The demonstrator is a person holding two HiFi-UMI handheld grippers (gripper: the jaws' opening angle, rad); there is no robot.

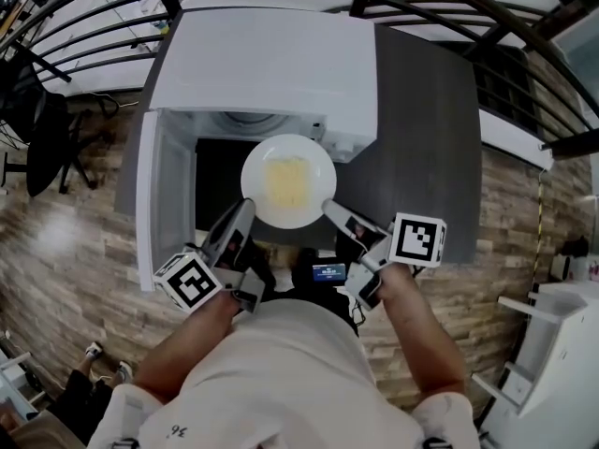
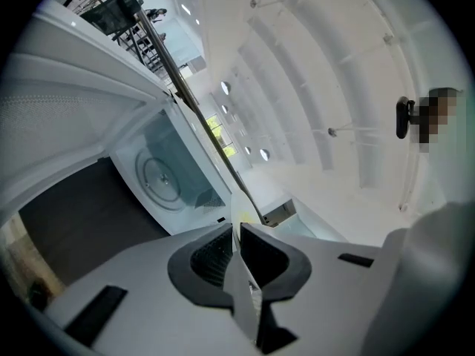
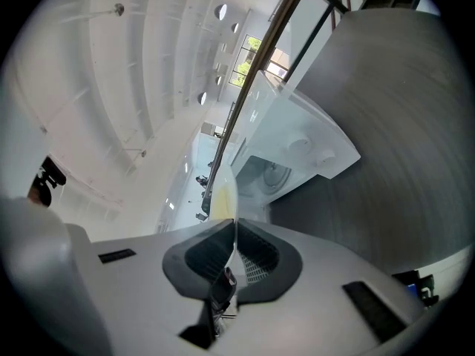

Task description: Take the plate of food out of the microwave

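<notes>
A white plate (image 1: 258, 168) with yellow food (image 1: 287, 181) hangs in the air in front of the open white microwave (image 1: 271, 73). My left gripper (image 1: 249, 205) is shut on the plate's near left rim. At the near right rim, my right gripper (image 1: 328, 207) is shut as well. In the left gripper view the plate (image 2: 239, 215) shows edge-on, pinched between the dark pads (image 2: 214, 254), with the microwave's turntable (image 2: 162, 176) beyond. In the right gripper view the plate rim (image 3: 225, 193) likewise sits between the pads (image 3: 260, 258).
The microwave door (image 1: 161, 195) stands open at the left. The microwave rests on a dark grey counter (image 1: 426, 138). Black railings (image 1: 440, 7) arc across the back. A black chair (image 1: 42, 143) stands at the left and a white shelf (image 1: 552, 344) at the right, on a wood floor.
</notes>
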